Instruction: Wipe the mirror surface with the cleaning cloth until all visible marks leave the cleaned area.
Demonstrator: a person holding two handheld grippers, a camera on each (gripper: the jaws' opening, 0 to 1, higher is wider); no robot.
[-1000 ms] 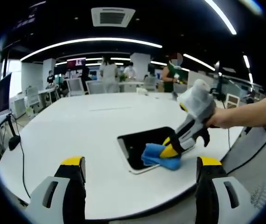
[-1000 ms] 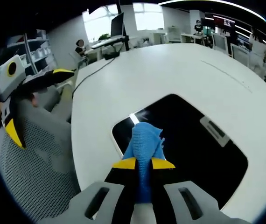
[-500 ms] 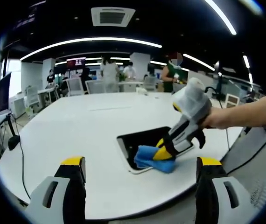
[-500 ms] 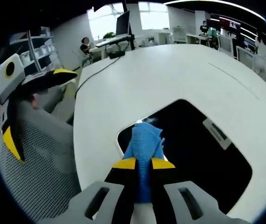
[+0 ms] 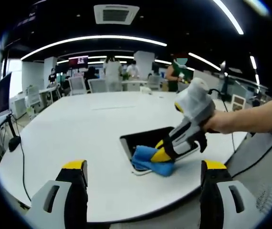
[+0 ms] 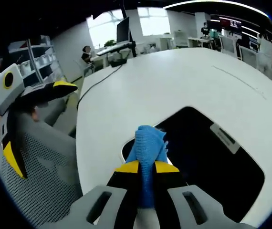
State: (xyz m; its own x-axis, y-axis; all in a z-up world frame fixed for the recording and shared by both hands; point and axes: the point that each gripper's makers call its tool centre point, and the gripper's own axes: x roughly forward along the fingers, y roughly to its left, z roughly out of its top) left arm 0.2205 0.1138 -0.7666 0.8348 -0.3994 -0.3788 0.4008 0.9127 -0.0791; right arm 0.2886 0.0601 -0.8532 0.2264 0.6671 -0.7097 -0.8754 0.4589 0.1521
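Monitor: we log it at the far left of the left gripper view, on the worktop's edge, a dark cable trailing from its stand.
Left gripper: its fingers stand wide apart with nothing between them, held off the near edge; in the right gripper view we see it at the left above a mesh chair.
Worktop: white, rounded, bare around the mirror.
Cleaning cloth: blue, bunched, pressed on the mirror's near corner, covering that corner.
Mirror: flat on the worktop, dark, with a small grey label on it.
Right gripper: we note its fingers clamped on the cloth.
Hand: holds the right gripper, reaching in from the right.
Background: desks, chairs and standing people beyond the worktop.
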